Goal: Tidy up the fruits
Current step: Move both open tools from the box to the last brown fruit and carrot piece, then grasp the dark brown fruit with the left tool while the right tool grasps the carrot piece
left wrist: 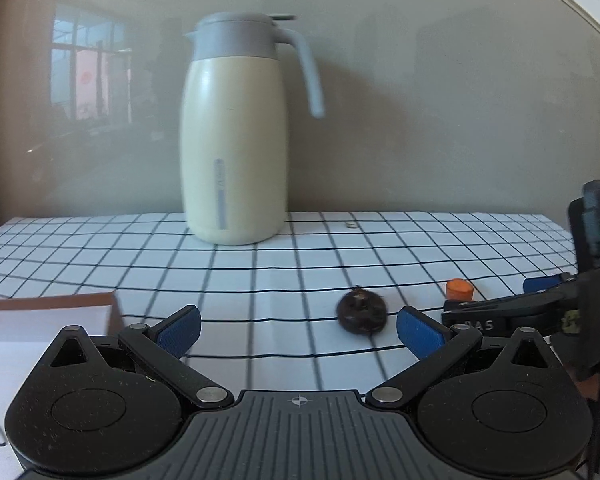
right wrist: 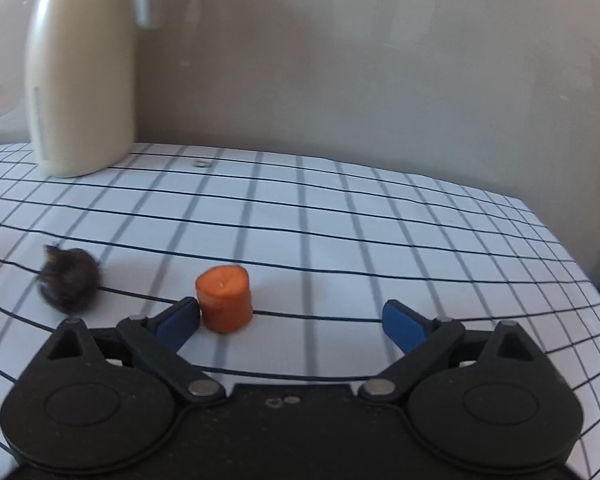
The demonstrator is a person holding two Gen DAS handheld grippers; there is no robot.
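Observation:
A dark round fruit lies on the checked tablecloth, just ahead of my left gripper's right finger. My left gripper is open and empty. An orange carrot chunk stands upright to the fruit's right. In the right wrist view the carrot chunk stands beside the left fingertip of my right gripper, which is open and empty. The dark fruit lies to its left. My right gripper also shows in the left wrist view.
A cream thermos jug with a grey lid stands at the back against the wall; it also shows in the right wrist view. A white box with a brown rim sits at front left. A small metal bit lies near the wall.

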